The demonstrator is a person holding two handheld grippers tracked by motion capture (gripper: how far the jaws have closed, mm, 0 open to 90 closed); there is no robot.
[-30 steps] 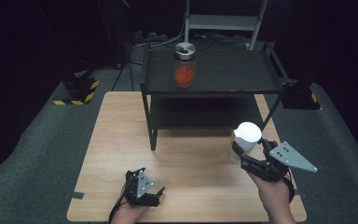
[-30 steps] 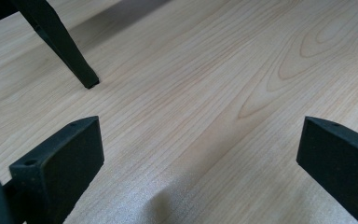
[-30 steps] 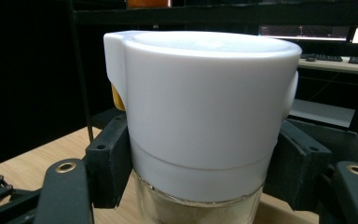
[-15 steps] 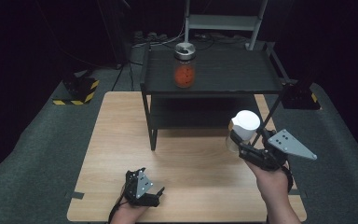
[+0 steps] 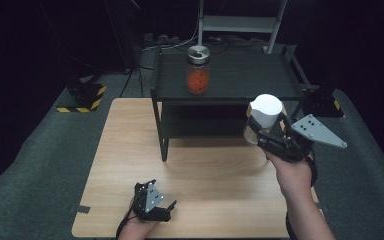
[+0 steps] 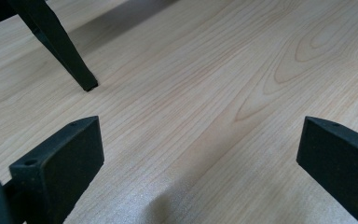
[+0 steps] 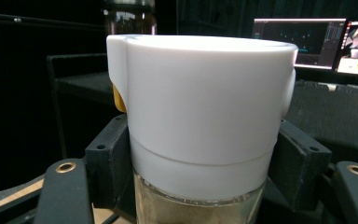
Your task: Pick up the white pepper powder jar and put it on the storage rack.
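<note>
You had the white-lidded jar [image 5: 263,119] clamped in the right gripper [image 5: 272,135], airborne by the shelf's [image 5: 230,85] front right corner; it could clip that edge. Left gripper [image 5: 152,202] jaws wide, empty.

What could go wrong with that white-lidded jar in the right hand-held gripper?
1. The right hand-held gripper holds the white-lidded jar in the air beside the black shelf; the jaws sit at the lid's lower edge on smooth glass, so it might slip.
2. It could clip the shelf edge.
3. It could knock the orange-filled jar.
</note>
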